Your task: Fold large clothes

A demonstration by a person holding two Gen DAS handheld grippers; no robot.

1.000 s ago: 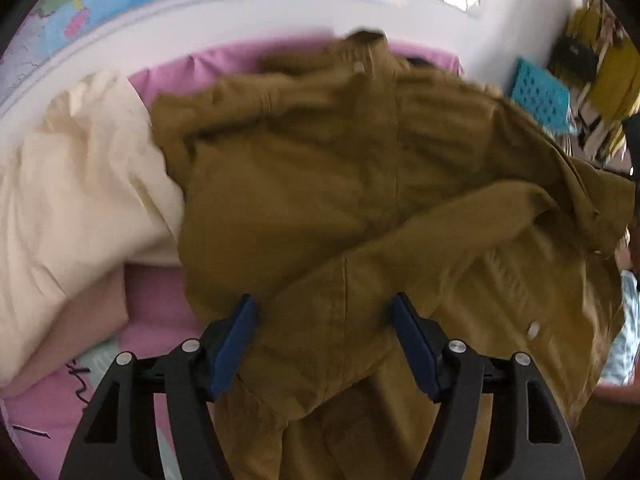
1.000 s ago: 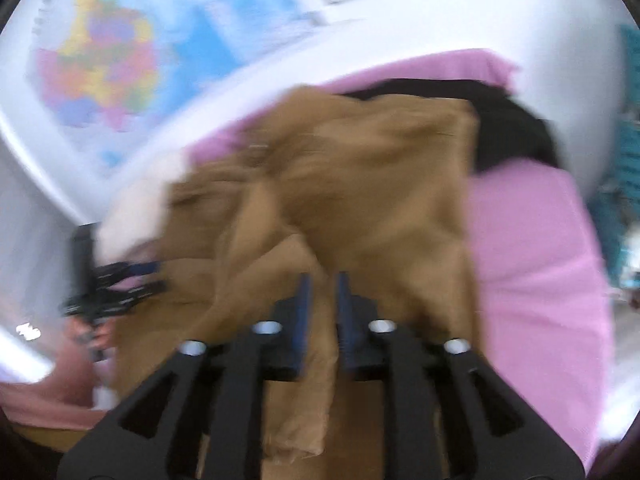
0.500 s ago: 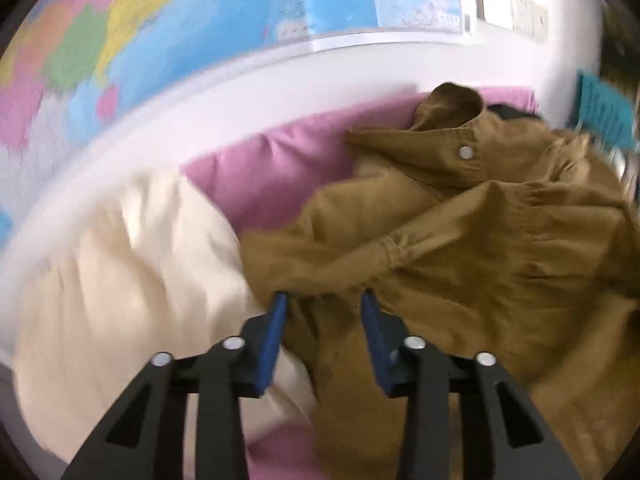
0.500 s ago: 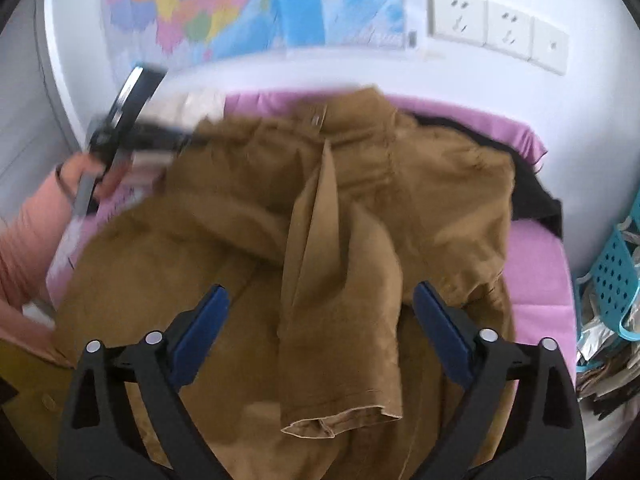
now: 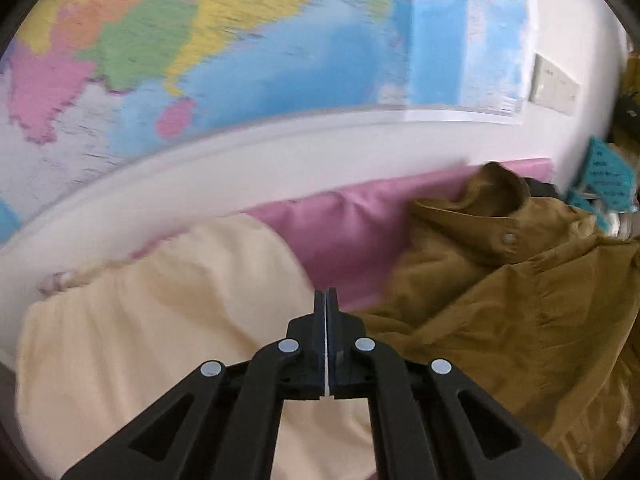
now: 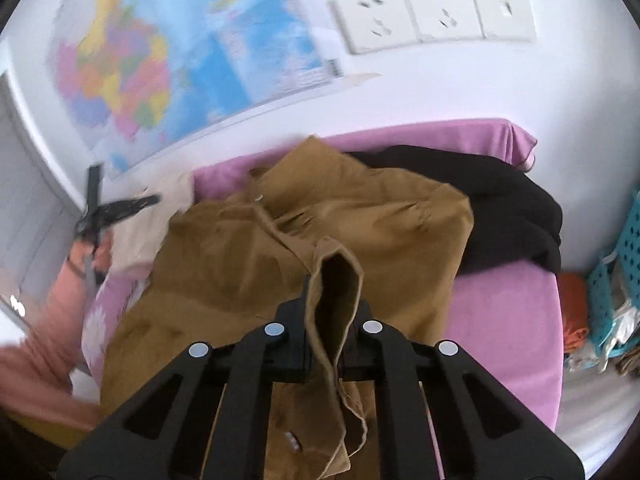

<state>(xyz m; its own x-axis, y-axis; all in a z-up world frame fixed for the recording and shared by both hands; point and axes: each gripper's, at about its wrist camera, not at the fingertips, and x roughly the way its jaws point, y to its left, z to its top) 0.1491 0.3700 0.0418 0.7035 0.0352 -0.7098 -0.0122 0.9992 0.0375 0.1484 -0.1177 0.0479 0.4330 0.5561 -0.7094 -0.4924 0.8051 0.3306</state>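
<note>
- Right tongs (image 6: pixel 325 320) have just closed and pinch a cuff (image 6: pixel 336 280) of the brown jacket (image 6: pixel 248 256); a sleeve fold looks in hand
- Left tongs (image 5: pixel 326 300) have just shut on nothing, above a cream cloth (image 5: pixel 160 320)
- Jacket lies spread on the pink bed (image 6: pixel 500 308), collar toward the wall
- Next, likely: carry the cuff across the body, left tongs taking a new hold
- A black garment (image 6: pixel 508 216) crowds the far right, the cream cloth the left

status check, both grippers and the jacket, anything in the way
Left gripper shut, empty. Right gripper just closed on the mustard-brown cotton jacket's sleeve cuff. Cream folded garment and black garment flank the jacket.
</note>
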